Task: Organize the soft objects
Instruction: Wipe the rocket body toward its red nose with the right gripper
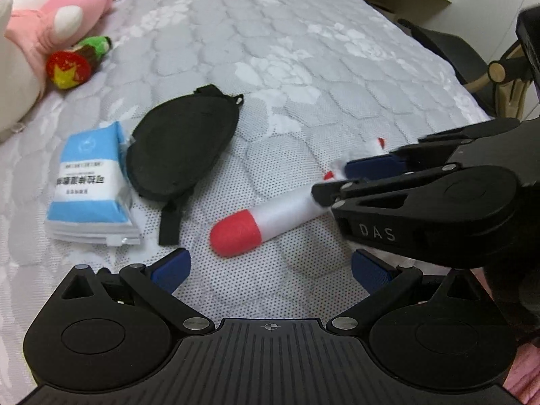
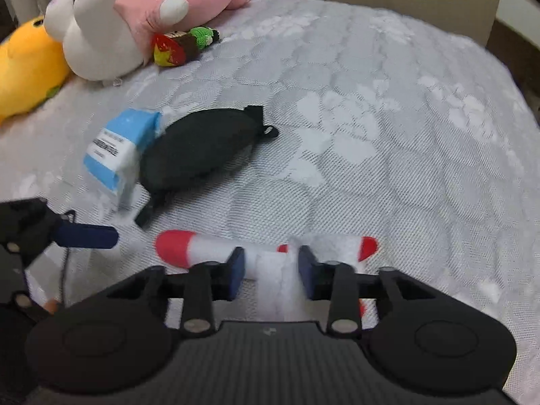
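Four plush toys (image 2: 135,17), one pouch (image 2: 199,152), one packet (image 2: 118,148).
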